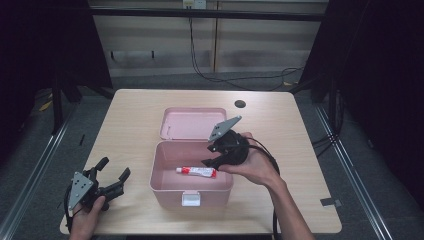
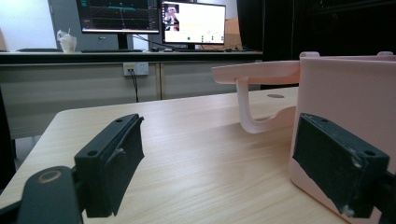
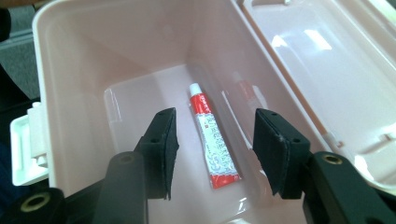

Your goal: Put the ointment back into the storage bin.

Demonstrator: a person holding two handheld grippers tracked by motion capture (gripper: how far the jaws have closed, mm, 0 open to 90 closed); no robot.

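Hovering over the right end of the open pink box [image 1: 165, 172], the right gripper [image 3: 212, 149] is pointing down into it with its jaws spread wide to either side of a red-and-white tube [image 3: 212, 140], which is lying flat on the box floor, probably either just released or about to be grasped. The left gripper [image 1: 112, 175] is resting near the table's [image 1: 135, 115] near-left corner, jaws also wide and empty, apparently waiting clear of the box, whose lid [image 1: 192, 122] is lying folded back on the far side.
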